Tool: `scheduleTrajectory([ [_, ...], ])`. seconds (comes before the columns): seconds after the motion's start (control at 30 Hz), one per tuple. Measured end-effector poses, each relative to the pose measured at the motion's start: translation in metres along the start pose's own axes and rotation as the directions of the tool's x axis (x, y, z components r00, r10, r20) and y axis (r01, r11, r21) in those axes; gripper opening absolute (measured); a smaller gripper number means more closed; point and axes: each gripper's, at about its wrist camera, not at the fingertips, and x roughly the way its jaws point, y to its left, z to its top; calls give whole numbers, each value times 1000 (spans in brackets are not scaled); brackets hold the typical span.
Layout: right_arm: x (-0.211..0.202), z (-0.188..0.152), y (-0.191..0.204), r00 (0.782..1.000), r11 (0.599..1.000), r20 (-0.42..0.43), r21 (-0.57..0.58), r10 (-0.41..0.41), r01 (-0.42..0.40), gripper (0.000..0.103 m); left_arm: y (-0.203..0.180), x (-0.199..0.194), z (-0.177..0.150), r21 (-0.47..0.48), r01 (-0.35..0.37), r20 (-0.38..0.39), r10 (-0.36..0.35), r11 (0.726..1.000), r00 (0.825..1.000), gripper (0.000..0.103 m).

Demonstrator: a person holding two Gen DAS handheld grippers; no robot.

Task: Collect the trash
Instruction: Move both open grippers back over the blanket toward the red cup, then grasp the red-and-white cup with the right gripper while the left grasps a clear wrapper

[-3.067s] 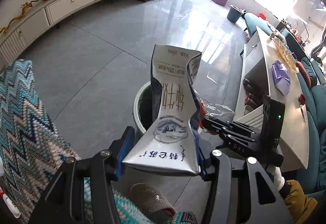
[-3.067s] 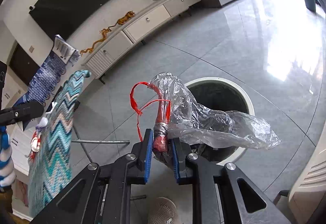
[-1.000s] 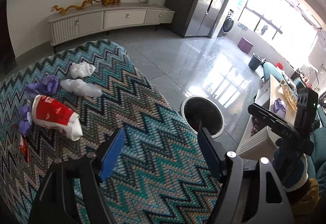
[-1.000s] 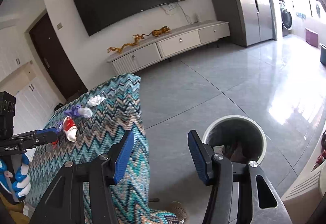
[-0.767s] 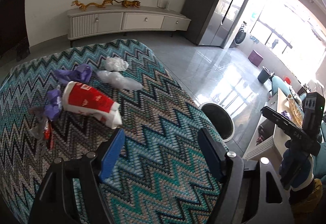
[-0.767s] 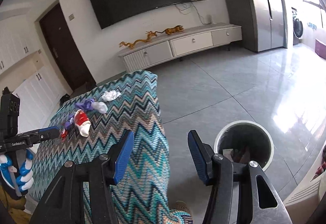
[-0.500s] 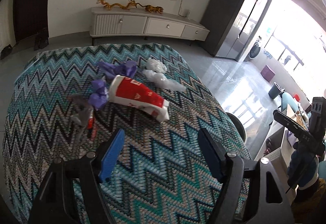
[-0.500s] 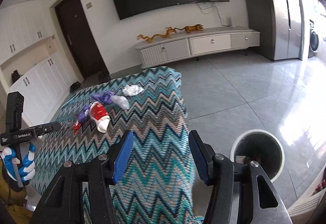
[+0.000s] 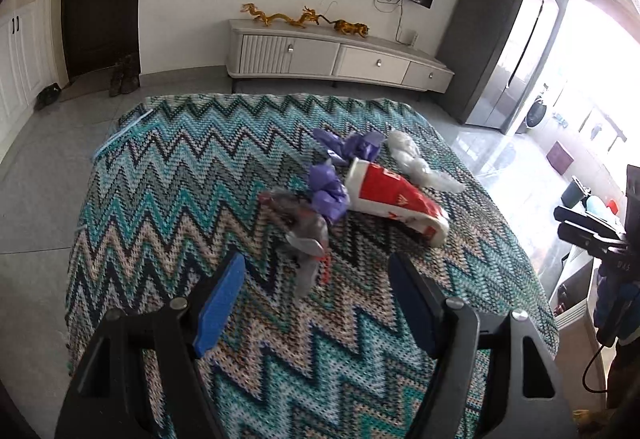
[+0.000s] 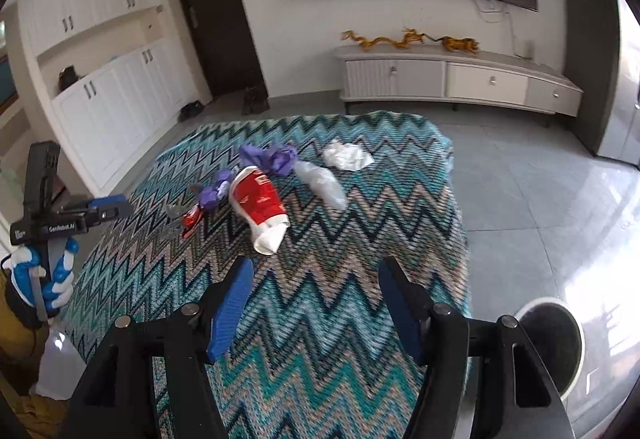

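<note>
Trash lies on a zigzag-patterned cloth (image 9: 168,207) over a table. A crushed red and white paper cup (image 9: 394,201) (image 10: 259,205) lies on its side. Beside it are purple crumpled wrappers (image 9: 330,195) (image 10: 276,159), a clear plastic wrapper with red (image 9: 304,229) (image 10: 188,219), a clear bag (image 9: 416,165) (image 10: 322,181) and a white tissue (image 10: 347,156). My left gripper (image 9: 318,303) is open and empty, just short of the clear wrapper. My right gripper (image 10: 316,305) is open and empty, short of the cup. The white round bin (image 10: 554,339) stands on the floor at right.
A low white TV cabinet (image 9: 340,59) with gold dragon figures stands against the far wall under a wall TV. White cupboards (image 10: 108,91) and a dark door (image 10: 218,11) are at left. A grey tiled floor (image 10: 540,191) surrounds the table.
Both grippers let go of the carton and plastic bag at the bin, opened, and swung from the bin back over the table toward the trash pile.
</note>
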Motion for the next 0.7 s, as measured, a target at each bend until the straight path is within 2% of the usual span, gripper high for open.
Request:
scheduleTrajectory([
  [0.2,45,17,25,996,995,-71,-81,57,-63,68,-1,32,15,55,8,-40,-6,998,999,73],
  [0.37,82,28,38,988,988,-128,-117,90,-105,68,-6,70,13,92,13,-111,-3,996,994,73],
  [0.47,103,32,44,983,984,-157,-139,92,-115,70,-2,85,11,80,7,-123,3,997,992,72],
  [0.7,144,40,51,973,978,-212,-164,91,-127,72,13,102,7,22,42,-142,-38,999,989,48],
])
